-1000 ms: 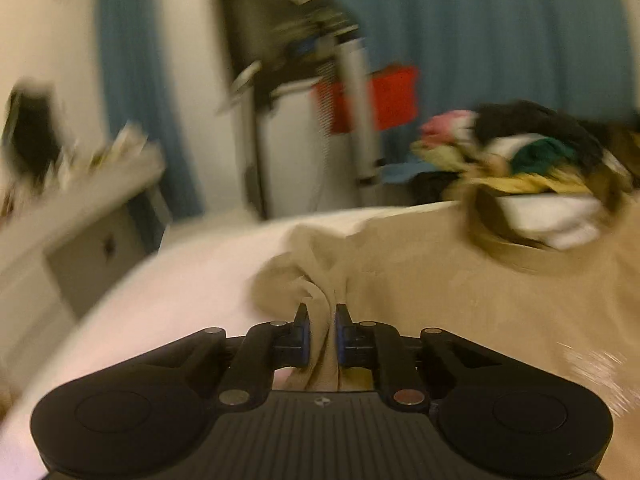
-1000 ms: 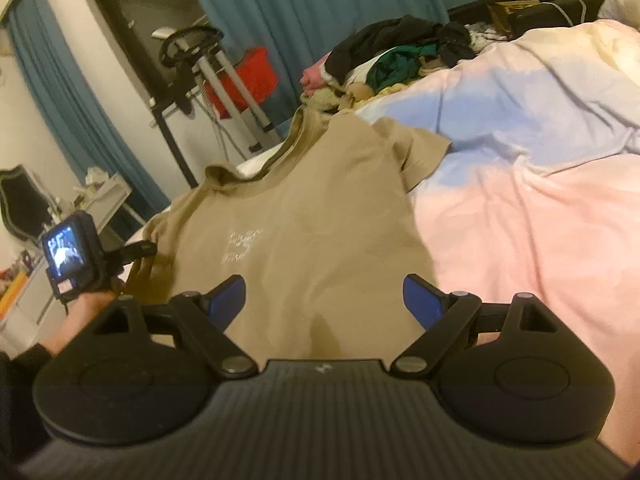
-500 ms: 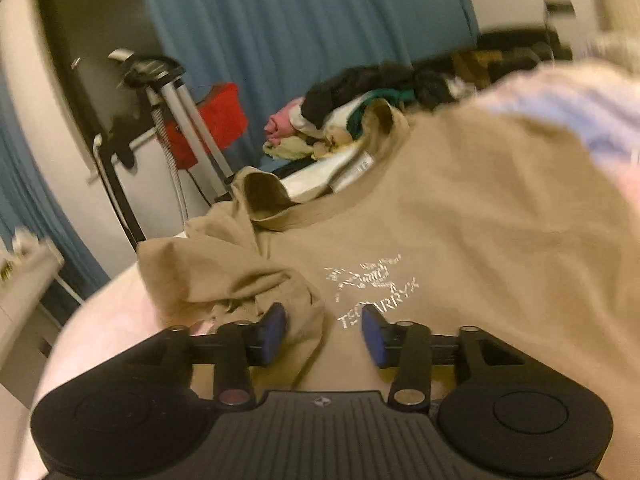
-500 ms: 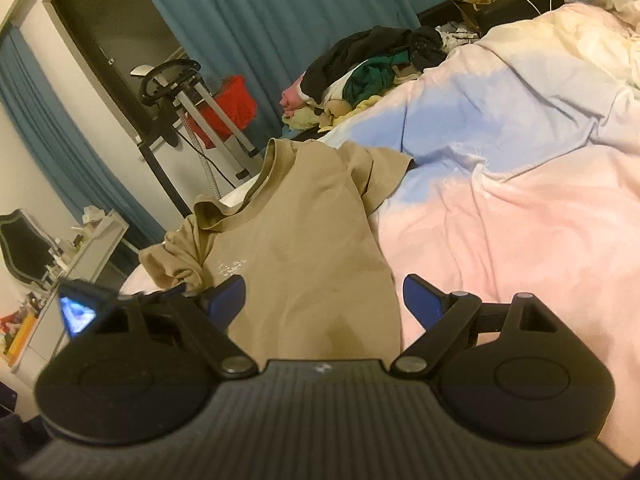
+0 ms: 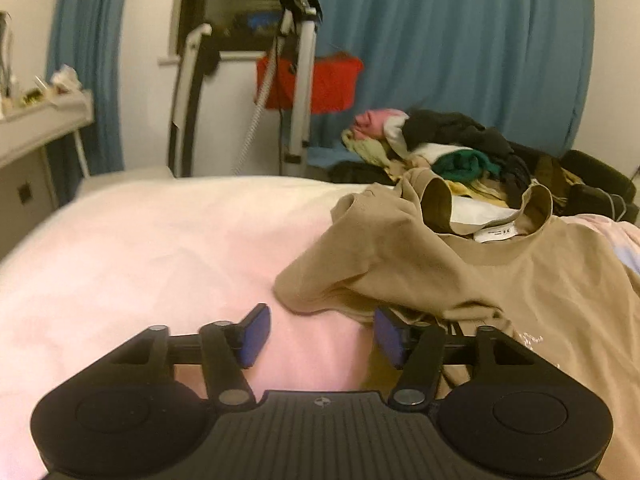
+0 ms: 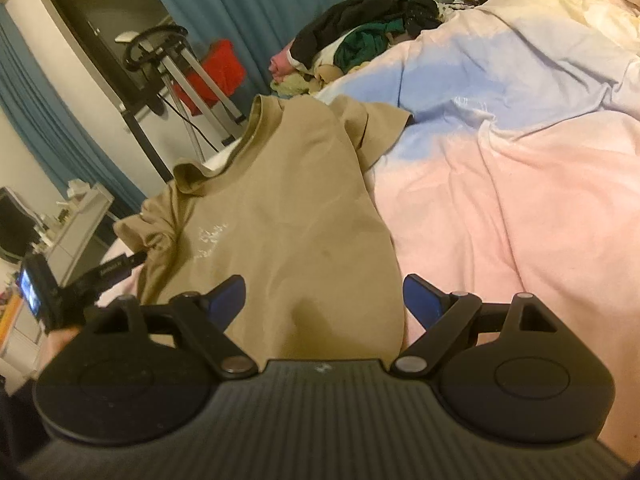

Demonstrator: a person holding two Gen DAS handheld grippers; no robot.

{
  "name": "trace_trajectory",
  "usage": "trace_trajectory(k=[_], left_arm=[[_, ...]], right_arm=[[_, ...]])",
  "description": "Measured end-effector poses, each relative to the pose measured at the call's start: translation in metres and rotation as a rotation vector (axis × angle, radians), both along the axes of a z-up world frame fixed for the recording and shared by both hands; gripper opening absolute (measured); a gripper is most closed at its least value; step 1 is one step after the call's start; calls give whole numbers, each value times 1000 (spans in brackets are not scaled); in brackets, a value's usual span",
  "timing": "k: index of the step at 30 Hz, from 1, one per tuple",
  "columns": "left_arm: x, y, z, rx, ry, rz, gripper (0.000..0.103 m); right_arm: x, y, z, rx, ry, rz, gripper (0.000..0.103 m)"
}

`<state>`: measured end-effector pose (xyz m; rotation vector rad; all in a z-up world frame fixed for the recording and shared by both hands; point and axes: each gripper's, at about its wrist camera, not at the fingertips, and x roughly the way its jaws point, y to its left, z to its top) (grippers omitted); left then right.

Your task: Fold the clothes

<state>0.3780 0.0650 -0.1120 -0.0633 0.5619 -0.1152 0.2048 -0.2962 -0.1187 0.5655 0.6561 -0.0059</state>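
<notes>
A: The tan T-shirt point(image 6: 280, 216) lies front up on the pink-and-blue bed cover point(image 6: 520, 184), collar toward twelve o'clock, one sleeve point(image 5: 344, 264) bunched at its nine o'clock side.

B: And the left gripper point(image 5: 320, 332)?

A: Spread wide, holding nothing, its three o'clock pad point(image 5: 388, 336) just beside that sleeve.

B: The right gripper point(image 6: 324, 300)?

A: Wide too, empty, straddling the hem. A clothes pile point(image 6: 360, 40) sits at one o'clock.

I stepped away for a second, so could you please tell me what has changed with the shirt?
The left gripper let go of the tan cotton T-shirt's sleeve, opened wide and drew back over the pink duvet. The right gripper stayed open above the hem; the shirt remains unfolded.
</notes>
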Motion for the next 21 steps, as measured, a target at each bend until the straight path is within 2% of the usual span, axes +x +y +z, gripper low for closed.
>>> trace_trajectory(k=[2, 3, 7, 8, 9, 12, 15, 16, 18, 21], left_arm=[[12, 1, -3, -25, -5, -9, 72], [20, 4, -6, -61, 10, -6, 75], [49, 17, -16, -228, 56, 25, 71], [54, 22, -17, -273, 65, 40, 68], [60, 26, -17, -317, 73, 54, 54], [74, 33, -13, -359, 131, 95, 24], [80, 48, 7, -346, 138, 137, 14], [83, 53, 17, -323, 134, 151, 14], [90, 67, 42, -257, 119, 197, 12], [106, 90, 80, -100, 71, 321, 12]], right_arm=[[5, 3, -4, -17, 14, 1, 87], [8, 5, -6, -26, 23, 3, 87], [15, 15, -15, -69, 47, 16, 87], [16, 18, -16, -82, 51, 20, 88], [18, 21, -18, -95, 56, 25, 88], [20, 30, -21, -140, 61, 40, 89], [21, 35, -21, -166, 61, 48, 89], [21, 36, -21, -167, 60, 48, 89], [22, 36, -21, -167, 59, 45, 89], [24, 37, -20, -168, 57, 42, 89]])
